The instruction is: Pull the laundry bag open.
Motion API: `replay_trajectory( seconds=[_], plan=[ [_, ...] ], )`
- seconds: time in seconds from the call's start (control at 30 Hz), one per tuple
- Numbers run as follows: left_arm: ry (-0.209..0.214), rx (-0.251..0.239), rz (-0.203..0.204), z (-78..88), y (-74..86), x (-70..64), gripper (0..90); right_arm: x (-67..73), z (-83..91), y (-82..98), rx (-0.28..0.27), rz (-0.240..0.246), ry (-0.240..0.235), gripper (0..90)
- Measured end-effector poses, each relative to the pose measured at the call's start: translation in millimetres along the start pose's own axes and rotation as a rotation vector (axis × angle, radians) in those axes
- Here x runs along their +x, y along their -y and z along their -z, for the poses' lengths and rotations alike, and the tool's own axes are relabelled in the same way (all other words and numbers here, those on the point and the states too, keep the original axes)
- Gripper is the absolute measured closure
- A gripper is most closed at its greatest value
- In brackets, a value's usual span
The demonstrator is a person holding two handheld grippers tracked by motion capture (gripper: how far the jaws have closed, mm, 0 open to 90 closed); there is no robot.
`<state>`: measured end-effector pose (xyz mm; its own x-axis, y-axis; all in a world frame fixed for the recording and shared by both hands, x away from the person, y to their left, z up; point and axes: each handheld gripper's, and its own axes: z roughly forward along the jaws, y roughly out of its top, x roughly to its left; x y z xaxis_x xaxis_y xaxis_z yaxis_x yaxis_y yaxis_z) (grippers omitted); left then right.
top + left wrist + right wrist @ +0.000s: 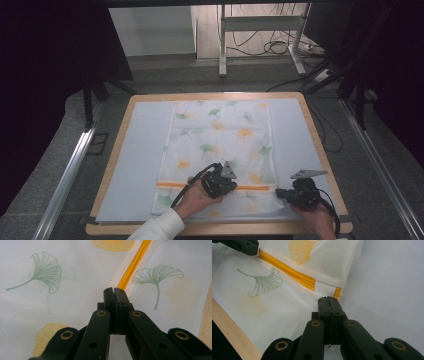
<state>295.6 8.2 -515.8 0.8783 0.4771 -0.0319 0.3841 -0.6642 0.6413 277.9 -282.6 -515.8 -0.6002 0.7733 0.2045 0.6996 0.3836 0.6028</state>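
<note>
A mesh bag (220,150) lay flat on the table (117,150), its long axis running away from the person, the zipper (172,184) across the near end. The left gripper (114,291) was closed on the zipper pull, apparently; the right gripper (328,301) was pinched shut on the bag's edge. Unzipping seemed in hand; a steady sideways pull was called for next.

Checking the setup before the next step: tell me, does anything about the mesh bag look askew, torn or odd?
Nothing stands out. The leaf-print mesh bag lies flat and square on the grey mat, its orange zipper straight, with no tear visible. Both tongs, left and right, are shut at the zipper line.
</note>
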Motion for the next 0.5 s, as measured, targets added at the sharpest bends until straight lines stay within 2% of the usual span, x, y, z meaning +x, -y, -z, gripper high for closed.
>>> replay_trajectory(
  seconds=[0.17,0.4,0.5],
  plan=[
    [0.000,0.000,0.000,0.3,0.7,0.2,90.0,0.2,0.1,-0.1,0.001,0.001,0.000,89.7],
    [0.000,-0.008,0.001,-2.0,0.5,-0.7,90.0,7.0,-2.8,-6.5,0.007,0.052,0.004,89.6],
    [-0.003,-0.002,-0.003,-3.2,-0.6,-1.3,90.0,10.4,-4.0,-13.8,-0.013,0.061,0.006,89.6]
  ],
)
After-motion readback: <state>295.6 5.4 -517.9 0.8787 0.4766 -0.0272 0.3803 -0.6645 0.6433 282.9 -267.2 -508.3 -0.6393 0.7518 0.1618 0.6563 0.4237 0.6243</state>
